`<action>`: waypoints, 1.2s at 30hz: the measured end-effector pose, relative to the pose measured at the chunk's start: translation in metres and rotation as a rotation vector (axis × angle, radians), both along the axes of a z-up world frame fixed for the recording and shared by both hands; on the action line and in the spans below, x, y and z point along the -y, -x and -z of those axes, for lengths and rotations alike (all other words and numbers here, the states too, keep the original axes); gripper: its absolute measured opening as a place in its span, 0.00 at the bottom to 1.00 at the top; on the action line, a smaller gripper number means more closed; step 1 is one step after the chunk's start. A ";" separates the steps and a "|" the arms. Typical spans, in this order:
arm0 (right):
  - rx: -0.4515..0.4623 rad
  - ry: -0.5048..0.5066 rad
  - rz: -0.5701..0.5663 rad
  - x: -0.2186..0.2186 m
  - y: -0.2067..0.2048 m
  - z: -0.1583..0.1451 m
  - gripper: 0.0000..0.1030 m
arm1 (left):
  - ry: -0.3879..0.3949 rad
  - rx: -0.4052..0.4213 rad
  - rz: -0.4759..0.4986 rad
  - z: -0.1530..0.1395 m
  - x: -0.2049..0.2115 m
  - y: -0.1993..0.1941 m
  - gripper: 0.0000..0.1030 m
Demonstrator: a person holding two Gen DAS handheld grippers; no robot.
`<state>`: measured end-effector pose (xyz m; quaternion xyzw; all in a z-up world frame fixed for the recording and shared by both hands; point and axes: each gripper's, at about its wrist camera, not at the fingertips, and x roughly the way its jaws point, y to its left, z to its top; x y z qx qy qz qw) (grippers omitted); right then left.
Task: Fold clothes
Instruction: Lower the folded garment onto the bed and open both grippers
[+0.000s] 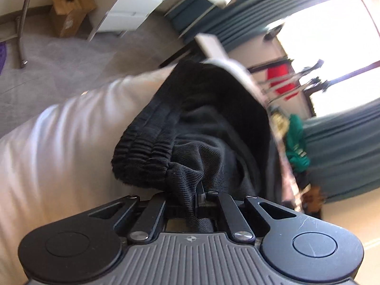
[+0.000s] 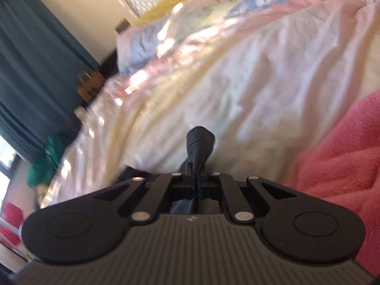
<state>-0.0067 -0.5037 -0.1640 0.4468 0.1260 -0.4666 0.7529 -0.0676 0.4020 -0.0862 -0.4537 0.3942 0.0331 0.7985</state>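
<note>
Pinched in my left gripper (image 1: 201, 193), the black garment (image 1: 197, 123) runs by its elastic waistband straight ahead over the bed (image 2: 237, 71), while my right gripper (image 2: 196, 168), jaws pressed together, nips a small fold of it.

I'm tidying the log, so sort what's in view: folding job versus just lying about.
Job: black garment; left gripper and right gripper, both shut on it.

Lying about: pink blanket, bedsheet, green cloth, cardboard box, curtain.
</note>
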 end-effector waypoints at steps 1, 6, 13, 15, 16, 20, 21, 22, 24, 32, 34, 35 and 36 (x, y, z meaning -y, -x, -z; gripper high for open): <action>-0.033 -0.025 -0.010 0.003 -0.001 0.007 0.05 | 0.012 -0.029 0.012 0.008 -0.003 0.002 0.05; -0.102 0.003 -0.059 0.000 -0.011 0.004 0.08 | 0.074 -0.068 0.047 0.026 -0.017 0.009 0.11; -0.103 0.029 -0.019 -0.012 -0.008 -0.019 0.53 | -0.192 -0.013 0.098 -0.023 -0.009 0.034 0.51; -0.090 0.093 -0.030 -0.022 -0.010 -0.035 0.74 | -0.314 0.056 0.081 -0.042 -0.001 0.045 0.62; -0.080 0.132 -0.049 -0.029 -0.012 -0.044 0.74 | -0.370 0.085 0.073 -0.051 0.005 0.048 0.67; -0.070 0.245 -0.150 -0.066 -0.028 -0.077 0.74 | -0.607 0.200 0.058 -0.082 0.046 0.038 0.77; -0.050 0.271 -0.191 -0.077 -0.033 -0.084 0.74 | -0.631 0.227 0.065 -0.088 0.058 0.033 0.77; -0.038 0.298 -0.241 -0.089 -0.037 -0.090 0.74 | -0.647 0.255 0.076 -0.093 0.070 0.029 0.78; -0.015 0.353 -0.344 -0.112 -0.047 -0.103 0.74 | -0.648 0.309 0.111 -0.100 0.098 0.019 0.78; 0.067 0.420 -0.657 -0.186 -0.058 -0.125 0.74 | -0.677 0.410 0.301 -0.087 0.214 -0.026 0.78; 0.090 0.411 -0.706 -0.200 -0.055 -0.126 0.74 | -0.689 0.419 0.326 -0.078 0.235 -0.037 0.78; 0.087 0.422 -0.734 -0.210 -0.054 -0.124 0.74 | -0.696 0.427 0.333 -0.071 0.243 -0.041 0.78; 0.084 0.434 -0.763 -0.221 -0.053 -0.123 0.74 | -0.702 0.434 0.341 -0.064 0.251 -0.046 0.78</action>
